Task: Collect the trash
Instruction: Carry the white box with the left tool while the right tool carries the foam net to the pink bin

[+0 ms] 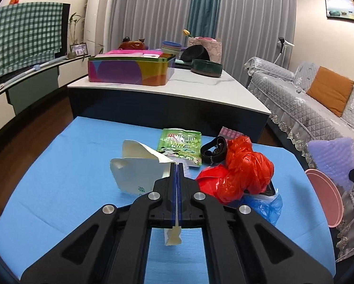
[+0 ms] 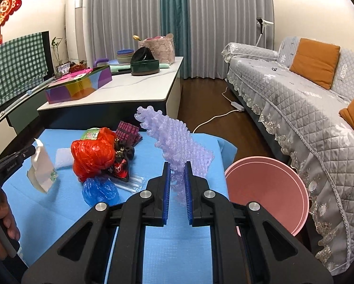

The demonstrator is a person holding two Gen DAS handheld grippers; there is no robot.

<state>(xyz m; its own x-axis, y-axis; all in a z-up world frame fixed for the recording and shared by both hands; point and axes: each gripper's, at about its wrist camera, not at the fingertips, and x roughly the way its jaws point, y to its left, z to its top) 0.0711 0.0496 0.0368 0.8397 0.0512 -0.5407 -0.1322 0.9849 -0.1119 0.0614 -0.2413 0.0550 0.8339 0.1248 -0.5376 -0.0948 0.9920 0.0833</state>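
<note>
Left claw (image 1: 177, 165) is clenched on the white paper pouch (image 1: 139, 170), lifting it off the blue counter (image 1: 58, 177). Right claw (image 2: 177, 165) grips purple foam netting (image 2: 177, 137), with the pink bin (image 2: 267, 189) at 3 o'clock, probably the drop point.

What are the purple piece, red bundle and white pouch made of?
Purple piece: looks like soft foam netting, matte, open mesh. Red bundle: thin plastic film, glossy, crinkled. White pouch: probably coated paper or laminate, smooth, creased; can't say which.
</note>
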